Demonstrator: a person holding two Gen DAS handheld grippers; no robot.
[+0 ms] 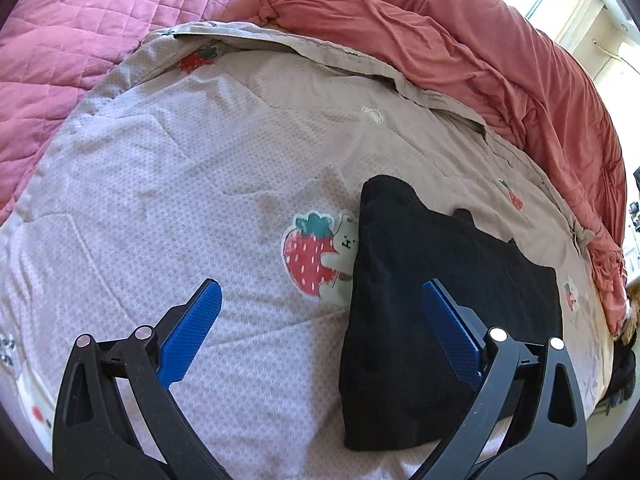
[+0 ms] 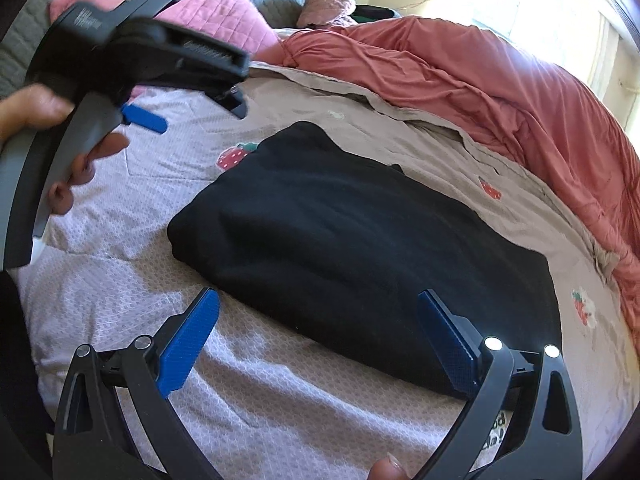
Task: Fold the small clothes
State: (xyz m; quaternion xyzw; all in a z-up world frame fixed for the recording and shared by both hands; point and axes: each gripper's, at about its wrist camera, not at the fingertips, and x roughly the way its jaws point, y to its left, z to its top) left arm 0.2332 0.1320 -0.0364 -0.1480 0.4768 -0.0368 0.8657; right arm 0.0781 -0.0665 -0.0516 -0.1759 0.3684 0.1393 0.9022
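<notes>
Counting first, I see one black garment point(image 2: 360, 236), two grippers, one lilac strawberry-print bedcover point(image 1: 180, 184), one coral duvet point(image 1: 500, 64) and one pink quilted blanket point(image 1: 68, 40).

The garment is a folded rectangle, several layers thick at its rounded near-left edge, with a small tab of fabric poking out along its far edge. It is plain black; I cannot make out what kind of clothing it is, since the folds hide any sleeves or neckline. It lies flat on the bedcover towards the right side of the bed, just beside a strawberry-and-bear print point(image 1: 320, 260), and short of the coral duvet bunched along the bed's far right edge. The pink blanket sits at the far left corner.

My left gripper point(image 1: 322, 308) has its blue fingers point(image 1: 192, 332) spread wide, holding nothing; the right-hand one is over the garment's left edge, the other over bare bedcover. In the right wrist view it hovers at the upper left, held by a hand point(image 2: 60, 136).

My right gripper point(image 2: 320, 312) is also spread wide and empty, straddling the garment's near edge.
</notes>
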